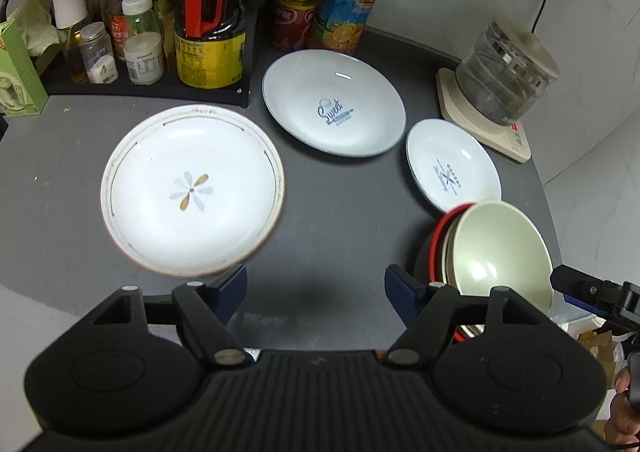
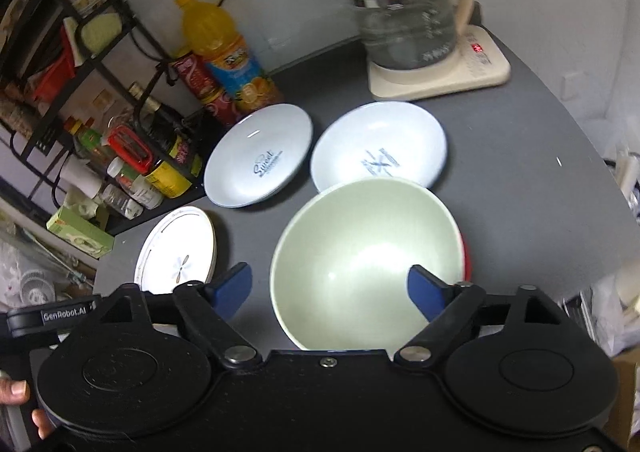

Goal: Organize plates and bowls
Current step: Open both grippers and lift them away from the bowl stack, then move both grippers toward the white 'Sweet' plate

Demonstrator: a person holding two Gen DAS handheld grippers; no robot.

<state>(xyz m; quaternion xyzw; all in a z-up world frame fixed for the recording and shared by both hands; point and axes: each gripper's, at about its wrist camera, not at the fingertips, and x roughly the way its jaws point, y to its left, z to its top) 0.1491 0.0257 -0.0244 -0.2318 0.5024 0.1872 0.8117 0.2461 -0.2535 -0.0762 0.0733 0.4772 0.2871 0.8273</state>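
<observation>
Right tongs are hanging wide open, empty, straddling the green bowl's near rim — left tongs, also spread and empty, are sitting farther off.

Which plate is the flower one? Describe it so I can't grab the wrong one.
On the dark grey table, look just in front of the black condiment rack. The flower plate lies there, left of the "Sweet" plate. Only it has a gold-trimmed rim and a petal motif instead of printed lettering.

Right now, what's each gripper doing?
Left gripper: open, empty, over the table.
Right gripper: open, holding nothing, above the green bowl.
</observation>
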